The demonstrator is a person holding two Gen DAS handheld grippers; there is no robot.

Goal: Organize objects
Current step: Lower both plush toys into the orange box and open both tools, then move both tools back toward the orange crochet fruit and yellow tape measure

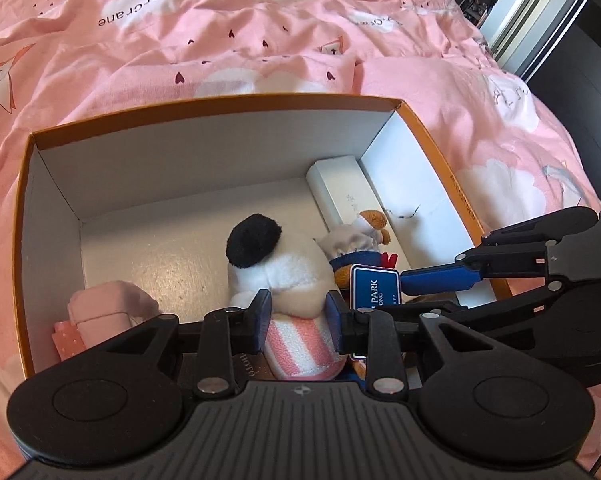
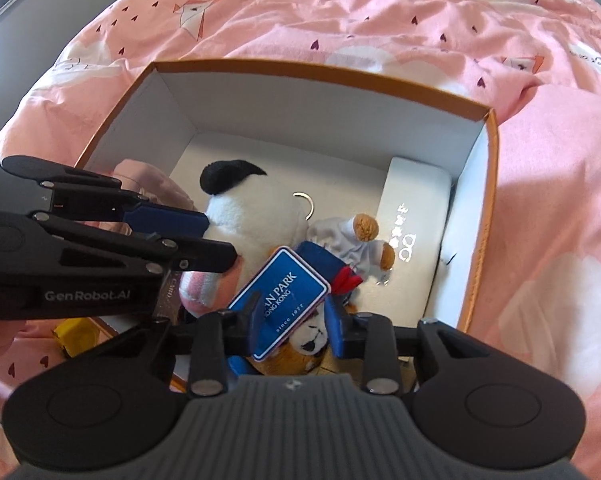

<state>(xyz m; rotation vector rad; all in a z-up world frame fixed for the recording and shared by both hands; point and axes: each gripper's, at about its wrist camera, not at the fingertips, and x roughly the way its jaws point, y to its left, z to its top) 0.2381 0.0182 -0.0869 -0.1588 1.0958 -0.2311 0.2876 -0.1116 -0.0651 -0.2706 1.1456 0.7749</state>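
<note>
An orange-edged cardboard box [image 1: 220, 104] [image 2: 320, 72] sits open on the bed. Inside it lies a white plush toy [image 1: 276, 264] [image 2: 252, 216] with a black ear and a pink-striped body. My left gripper [image 1: 298, 318] is shut on that striped body, a pad pressing each side. Beside it is a small brown plush [image 1: 364, 236] [image 2: 312, 336] in blue clothes with a blue card tag [image 1: 374, 288] [image 2: 280, 292]. My right gripper [image 2: 294, 316] is shut on this brown plush, one pad against the tag. Both grippers point down into the box, side by side.
A long white case [image 1: 340, 188] [image 2: 412, 216] lies along the box's right wall. A pink folded item [image 1: 104, 308] fills the near left corner. The pink printed duvet [image 1: 260, 32] surrounds the box. A yellow object [image 2: 74, 338] lies outside the box's near left corner.
</note>
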